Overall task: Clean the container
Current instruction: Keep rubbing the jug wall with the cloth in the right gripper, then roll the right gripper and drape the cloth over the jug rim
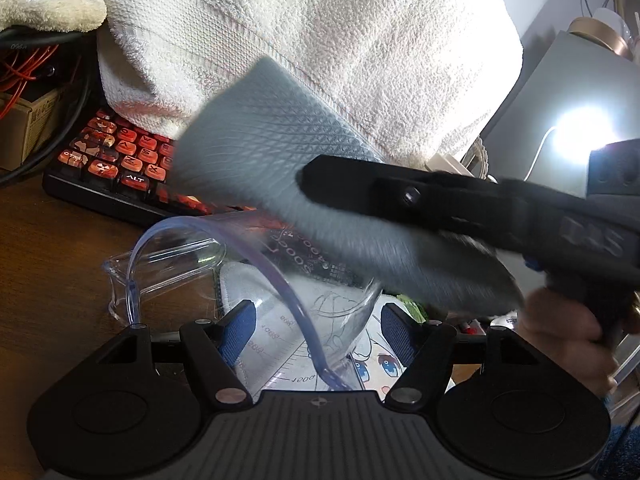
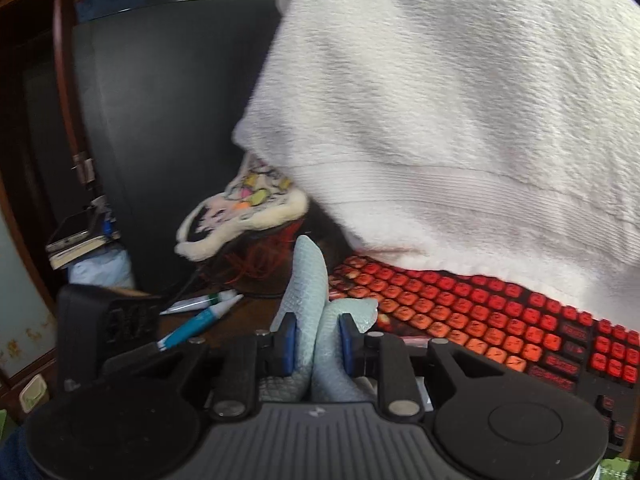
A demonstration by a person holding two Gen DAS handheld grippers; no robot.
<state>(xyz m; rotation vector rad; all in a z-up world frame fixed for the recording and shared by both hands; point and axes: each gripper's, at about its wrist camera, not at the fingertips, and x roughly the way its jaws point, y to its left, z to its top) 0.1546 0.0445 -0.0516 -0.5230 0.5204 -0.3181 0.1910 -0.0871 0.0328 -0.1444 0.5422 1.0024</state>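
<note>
Fingers of both grippers closed on their things — cup and cloth.
Left gripper (image 1: pixel 316 332) clamps its blue-padded fingers (image 1: pixel 240 322) on the clear plastic measuring cup (image 1: pixel 280 304), tilted, its mouth toward the red-and-black keyboard (image 1: pixel 116 152). Right gripper (image 2: pixel 316 344) pinches the pale grey-blue textured cloth (image 2: pixel 308 292) above the cup's mouth — contact unclear. Behind the keyboard hangs a white terry towel (image 1: pixel 320 40); the brown wooden surface (image 1: pixel 52 248) lies before it.
</note>
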